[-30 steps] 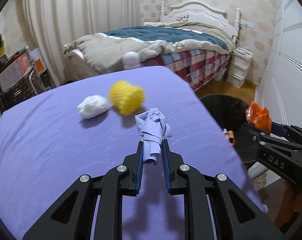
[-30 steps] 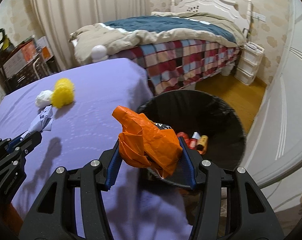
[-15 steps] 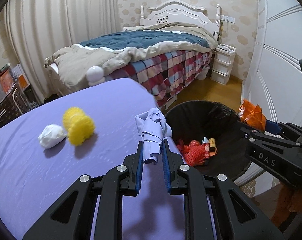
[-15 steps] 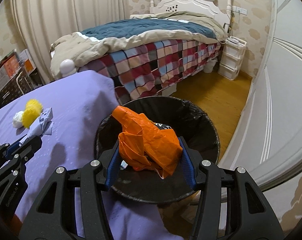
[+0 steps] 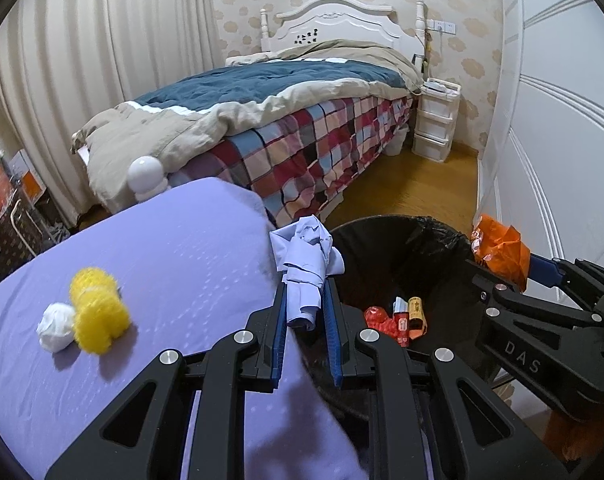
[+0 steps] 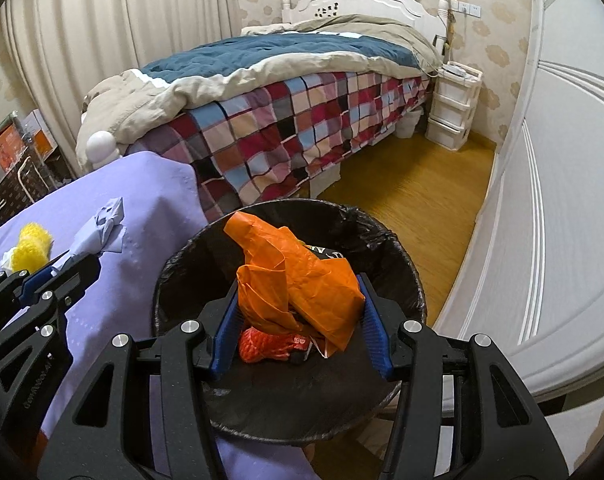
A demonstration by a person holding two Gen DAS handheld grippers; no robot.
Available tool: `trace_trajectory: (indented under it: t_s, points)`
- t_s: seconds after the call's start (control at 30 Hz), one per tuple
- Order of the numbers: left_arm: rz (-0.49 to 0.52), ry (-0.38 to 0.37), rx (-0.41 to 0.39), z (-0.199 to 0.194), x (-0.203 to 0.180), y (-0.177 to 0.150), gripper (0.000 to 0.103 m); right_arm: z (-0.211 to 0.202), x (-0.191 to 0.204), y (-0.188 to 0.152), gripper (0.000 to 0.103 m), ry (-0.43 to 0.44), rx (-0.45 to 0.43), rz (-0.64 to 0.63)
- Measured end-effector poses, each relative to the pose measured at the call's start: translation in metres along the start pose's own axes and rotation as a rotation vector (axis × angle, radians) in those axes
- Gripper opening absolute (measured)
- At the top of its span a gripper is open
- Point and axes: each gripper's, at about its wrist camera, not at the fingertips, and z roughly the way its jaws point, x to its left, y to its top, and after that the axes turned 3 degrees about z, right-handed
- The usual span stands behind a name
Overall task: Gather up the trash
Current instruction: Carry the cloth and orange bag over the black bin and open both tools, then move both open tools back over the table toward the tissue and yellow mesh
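Note:
My left gripper (image 5: pixel 305 300) is shut on a crumpled pale blue paper (image 5: pixel 308 254), held over the right edge of the purple-covered table (image 5: pixel 162 264), beside the bin. My right gripper (image 6: pixel 298 300) is shut on a crumpled orange plastic bag (image 6: pixel 298 276), held above the open mouth of the black-lined trash bin (image 6: pixel 382 240). Red netting and small wrappers (image 5: pixel 398 318) lie inside the bin (image 5: pixel 434 240). On the table remain a yellow mesh ball (image 5: pixel 98 312) and a white paper wad (image 5: pixel 56 326) beside it.
A bed (image 6: pixel 294 92) with a checked cover stands behind the table and bin. A white wardrobe door (image 6: pixel 562 200) runs close along the right of the bin. A white drawer unit (image 6: pixel 452 108) stands at the far wall. Boxes and a rack (image 5: pixel 10 208) stand at the left.
Both grippers have moved right with their loads. The blue paper went from mid-table to the table's edge by the bin; the orange bag now hangs over the bin's mouth.

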Motion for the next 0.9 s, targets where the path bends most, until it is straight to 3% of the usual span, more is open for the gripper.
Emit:
trace_trajectory:
  t_s: [0.37, 0.5, 0.53, 0.9]
  points:
    - [0.006, -0.003, 0.047, 0.021, -0.009, 0.004, 0.019, 0.021, -0.01, 0.004, 0.052, -0.009, 0.023, 0.023]
    - [0.0, 0.001, 0.055, 0.022, -0.008, 0.002, 0.046, 0.024, -0.013, 0.004, 0.054, -0.011, 0.024, 0.036]
    - [-0.009, 0.002, 0.052, 0.021, -0.007, 0.002, 0.051, 0.024, -0.014, 0.004, 0.061, -0.013, 0.024, 0.041]
    - [-0.054, 0.025, 0.049, 0.011, 0.008, -0.004, 0.067, 0.022, -0.018, 0.001, 0.064, -0.024, 0.025, 0.056]
